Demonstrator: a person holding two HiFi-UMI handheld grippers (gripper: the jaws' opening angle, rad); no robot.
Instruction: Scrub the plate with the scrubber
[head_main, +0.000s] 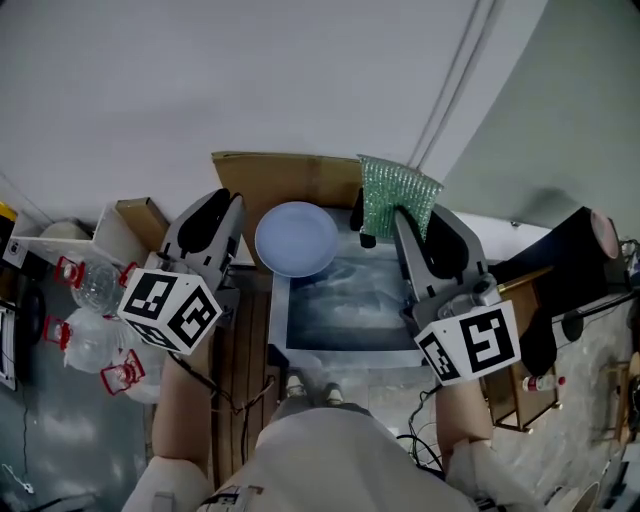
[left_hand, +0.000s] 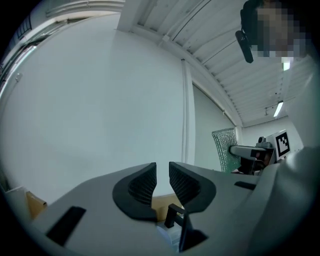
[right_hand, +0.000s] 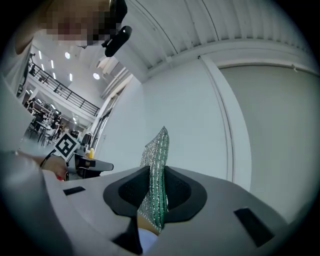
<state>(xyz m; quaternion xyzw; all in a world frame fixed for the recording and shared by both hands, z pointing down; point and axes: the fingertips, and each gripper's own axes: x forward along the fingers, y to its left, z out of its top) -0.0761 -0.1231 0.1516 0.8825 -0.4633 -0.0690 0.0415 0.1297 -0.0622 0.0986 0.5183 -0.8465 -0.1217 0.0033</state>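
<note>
A round pale blue plate (head_main: 296, 238) shows at the sink's back left corner, in front of a cardboard box. My left gripper (head_main: 232, 205) is just left of the plate. In the left gripper view its jaws (left_hand: 162, 172) stand a narrow gap apart, with only the white wall showing between them. I cannot tell whether that gripper touches the plate. My right gripper (head_main: 400, 215) is shut on a glittery green scrubber (head_main: 398, 192), to the right of the plate. The scrubber (right_hand: 156, 160) stands up between the pads and rises above them.
A steel sink basin (head_main: 350, 310) lies below both grippers. A cardboard box (head_main: 290, 175) stands behind it against the white wall. Clear jars with red clips (head_main: 90, 290) sit at the left. A dark object (head_main: 560, 250) and clutter lie at the right.
</note>
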